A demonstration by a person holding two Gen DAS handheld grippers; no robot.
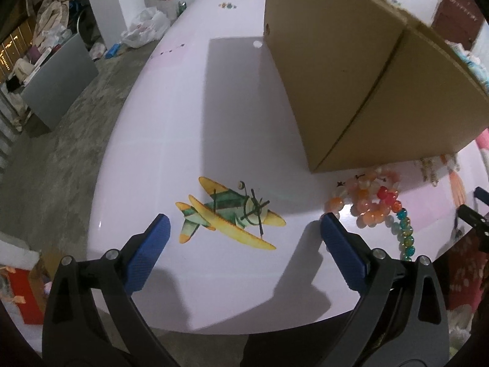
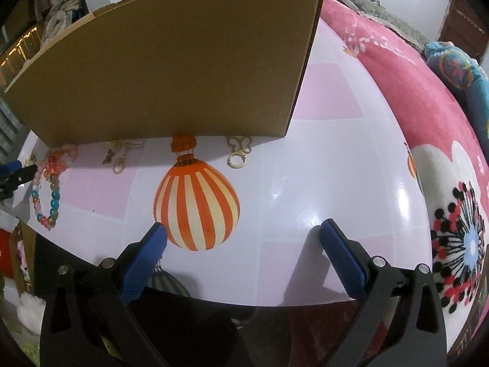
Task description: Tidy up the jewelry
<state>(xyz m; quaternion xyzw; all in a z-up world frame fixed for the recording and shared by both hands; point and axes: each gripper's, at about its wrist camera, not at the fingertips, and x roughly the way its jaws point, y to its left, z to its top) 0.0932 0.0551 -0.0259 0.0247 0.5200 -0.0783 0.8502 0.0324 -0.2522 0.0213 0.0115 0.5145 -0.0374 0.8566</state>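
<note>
The left gripper hung over the near edge of the counter, its jaws wide and empty above a printed aeroplane. Just right of it lay a heap of bead bracelets, trailing a teal and amber strand toward the counter's near edge. The cardboard box stood just beyond the beads, its near corner almost over them; left of the box the counter ran bare to its far end. The right gripper also had its jaws wide with nothing between them, above a printed striped balloon. Gold trinkets and a gold clasp lay along the foot of the box. Right of the box the counter was open as far as a pink blanket
</note>
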